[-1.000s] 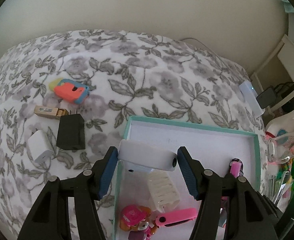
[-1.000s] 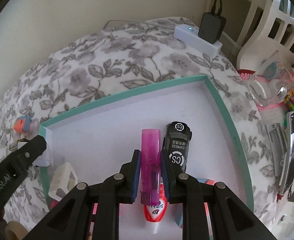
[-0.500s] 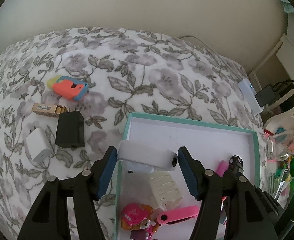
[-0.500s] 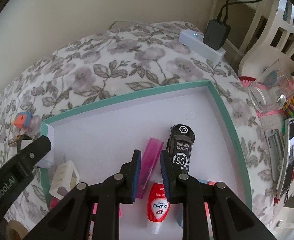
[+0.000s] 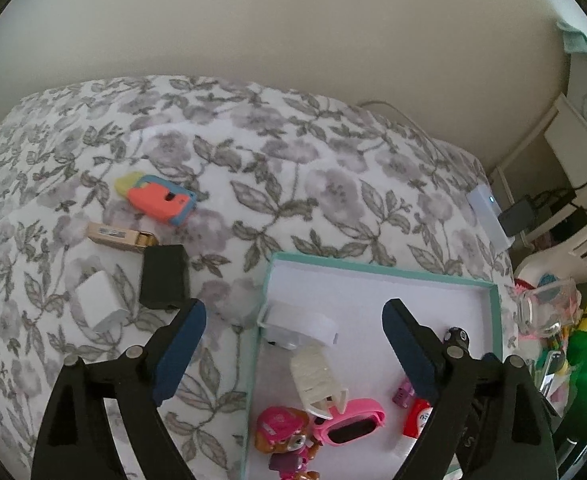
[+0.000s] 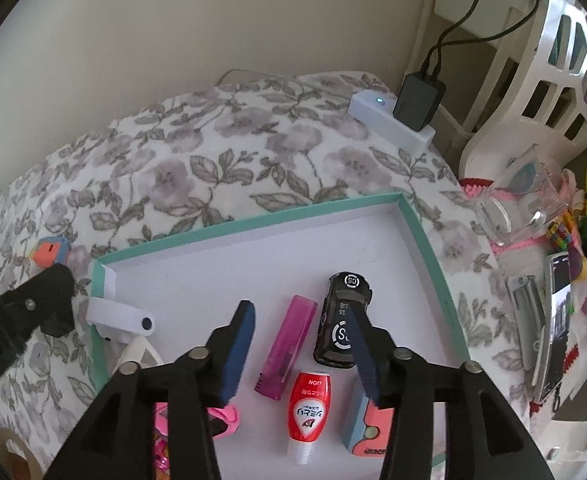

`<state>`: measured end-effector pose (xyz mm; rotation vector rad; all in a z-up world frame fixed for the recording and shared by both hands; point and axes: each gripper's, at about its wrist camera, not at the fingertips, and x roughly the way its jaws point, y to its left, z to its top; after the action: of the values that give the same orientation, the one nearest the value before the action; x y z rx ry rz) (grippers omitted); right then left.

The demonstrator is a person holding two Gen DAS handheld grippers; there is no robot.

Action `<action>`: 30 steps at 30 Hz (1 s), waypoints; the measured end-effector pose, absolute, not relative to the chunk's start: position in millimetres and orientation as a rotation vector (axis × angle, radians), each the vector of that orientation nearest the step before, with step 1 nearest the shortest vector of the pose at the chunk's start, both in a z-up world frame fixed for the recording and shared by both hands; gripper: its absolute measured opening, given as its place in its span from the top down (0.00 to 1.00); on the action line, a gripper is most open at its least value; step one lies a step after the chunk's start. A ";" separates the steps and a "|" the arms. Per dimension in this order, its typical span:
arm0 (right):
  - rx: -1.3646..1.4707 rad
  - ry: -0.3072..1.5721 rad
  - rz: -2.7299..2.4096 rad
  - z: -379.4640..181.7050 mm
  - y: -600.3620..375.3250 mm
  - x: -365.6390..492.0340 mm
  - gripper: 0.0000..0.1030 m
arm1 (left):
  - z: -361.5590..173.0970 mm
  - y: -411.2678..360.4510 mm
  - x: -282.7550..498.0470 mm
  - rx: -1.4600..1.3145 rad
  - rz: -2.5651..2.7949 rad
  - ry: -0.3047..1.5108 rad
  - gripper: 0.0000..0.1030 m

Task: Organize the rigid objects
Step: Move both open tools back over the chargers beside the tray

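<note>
A shallow teal-rimmed white box (image 5: 377, 270) (image 6: 229, 229) lies on the floral bedspread. My left gripper (image 5: 293, 350) is open above its left edge; a white oblong device (image 5: 299, 325) (image 6: 117, 315) lies in the box's left corner below it. My right gripper (image 6: 301, 354) is open and empty above a magenta lighter (image 6: 287, 346), which lies flat in the box beside a black toy car (image 6: 343, 314). A red tube (image 6: 308, 406), pink band (image 5: 347, 424), white clip (image 5: 313, 376) and toy pup (image 5: 283, 436) also lie inside.
On the bedspread left of the box lie a black adapter (image 5: 163, 276), a white charger (image 5: 97, 306), a tan lighter (image 5: 119, 236) and an orange-blue toy (image 5: 159, 200). A white power strip (image 6: 389, 126) with a black plug sits at the bed's far right; clutter lies beyond.
My left gripper opened and let the white device drop into the box's corner. My right gripper let go of the magenta lighter, opened wide, and the lighter now lies flat in the box.
</note>
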<state>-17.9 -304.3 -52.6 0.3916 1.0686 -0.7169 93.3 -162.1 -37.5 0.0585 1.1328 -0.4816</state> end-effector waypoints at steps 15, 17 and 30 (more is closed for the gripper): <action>0.389 1.094 -0.681 -63.0 -294.3 -11.3 0.06 | -46.5 -109.3 122.7 0.057 -0.277 1.153 0.08; 0.375 1.096 -0.675 -63.3 -289.1 -7.6 0.02 | -47.8 -98.8 127.9 0.046 -0.256 1.164 0.08; 0.288 1.038 -0.504 -42.6 -233.9 28.3 0.01 | -43.1 -32.9 153.8 0.024 -0.116 1.189 0.08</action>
<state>28.3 -233.9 -42.6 0.2877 1.0384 -0.5037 153.8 -32.9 -43.1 0.0242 1.1890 -0.1160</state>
